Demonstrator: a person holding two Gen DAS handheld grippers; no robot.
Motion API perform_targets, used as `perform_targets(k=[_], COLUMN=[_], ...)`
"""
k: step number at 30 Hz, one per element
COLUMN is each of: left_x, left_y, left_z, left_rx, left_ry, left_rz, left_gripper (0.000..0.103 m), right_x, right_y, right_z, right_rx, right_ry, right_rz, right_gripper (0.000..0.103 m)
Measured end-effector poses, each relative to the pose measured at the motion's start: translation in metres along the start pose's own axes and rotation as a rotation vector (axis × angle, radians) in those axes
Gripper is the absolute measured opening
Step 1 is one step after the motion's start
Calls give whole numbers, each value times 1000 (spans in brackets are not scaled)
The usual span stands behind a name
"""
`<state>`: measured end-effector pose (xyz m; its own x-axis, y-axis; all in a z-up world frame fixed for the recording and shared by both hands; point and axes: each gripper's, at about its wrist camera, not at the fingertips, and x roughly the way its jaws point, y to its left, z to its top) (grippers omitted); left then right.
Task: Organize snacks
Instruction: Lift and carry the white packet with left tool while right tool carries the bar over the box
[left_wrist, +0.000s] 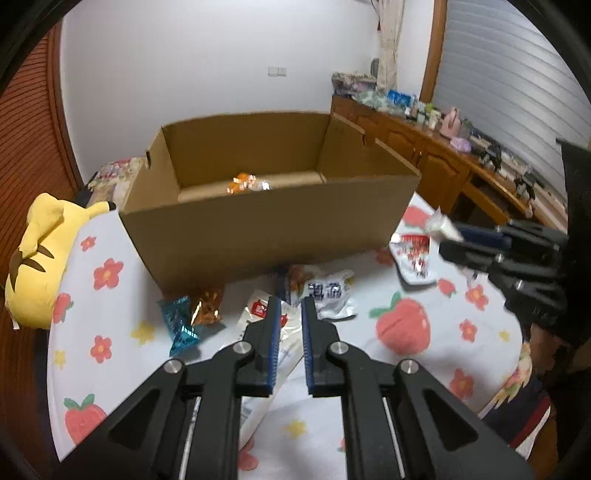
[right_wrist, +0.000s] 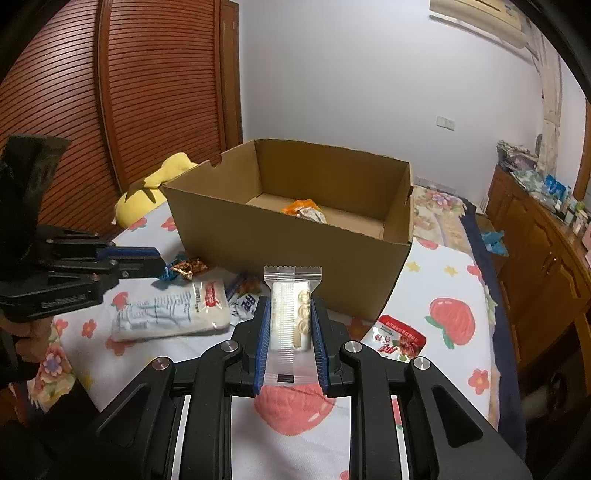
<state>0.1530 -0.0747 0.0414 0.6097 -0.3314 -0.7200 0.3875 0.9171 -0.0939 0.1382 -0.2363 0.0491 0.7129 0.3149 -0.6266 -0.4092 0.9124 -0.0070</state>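
Observation:
An open cardboard box stands on the flowered bedsheet, with an orange snack packet on its floor. My right gripper is shut on a clear-wrapped white cracker packet, held above the sheet in front of the box. My left gripper is shut with nothing between its fingers. It hovers over a white packet with a red label. Loose beside that lie a teal wrapper, a gold wrapper and a blue-lettered white packet.
A red-and-white packet lies right of the box front. A yellow plush toy sits at the bed's left edge. A cluttered wooden cabinet runs along the right, past the bed edge. A hand grips the left tool.

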Motion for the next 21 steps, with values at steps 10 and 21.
perform_targets(k=[10, 21], left_x=[39, 84], left_y=[15, 28], left_z=[-35, -37], left_rx=[179, 203], left_ry=[143, 241], left_rz=[62, 18], left_gripper=[48, 76], right_x=[22, 49], right_y=[11, 10], right_z=[-17, -27], right_rx=[-6, -8], right_ry=[48, 95], right_rz=[53, 86], right_gripper=[20, 20])
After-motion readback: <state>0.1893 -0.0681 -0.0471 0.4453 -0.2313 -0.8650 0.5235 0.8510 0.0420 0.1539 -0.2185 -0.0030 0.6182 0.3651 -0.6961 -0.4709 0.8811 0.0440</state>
